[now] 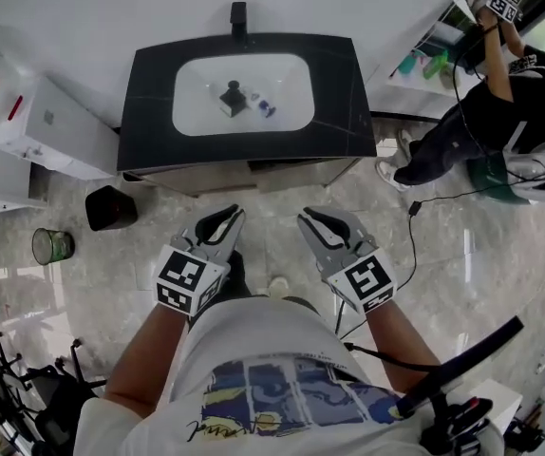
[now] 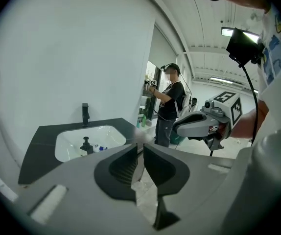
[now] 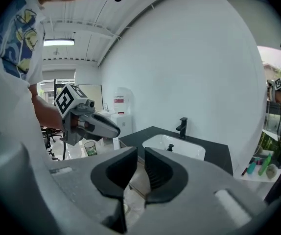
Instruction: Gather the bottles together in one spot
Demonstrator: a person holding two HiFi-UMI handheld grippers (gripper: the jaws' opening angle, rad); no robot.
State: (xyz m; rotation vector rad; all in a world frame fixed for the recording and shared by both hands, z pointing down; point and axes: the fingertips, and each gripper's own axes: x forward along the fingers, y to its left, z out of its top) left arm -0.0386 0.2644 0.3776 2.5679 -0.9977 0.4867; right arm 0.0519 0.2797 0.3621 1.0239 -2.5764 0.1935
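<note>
Nothing looks gathered yet: a dark pump bottle (image 1: 233, 98) and a small blue-and-white item (image 1: 266, 109), too small to identify, sit near each other in the white oval sink basin (image 1: 197, 112) set in the black surface (image 1: 339, 112). The left tool (image 1: 223, 218) and right tool (image 1: 312, 218) hover well short of it, each with jaws nearly together and holding nothing. I judge that the whole job remains.
</note>
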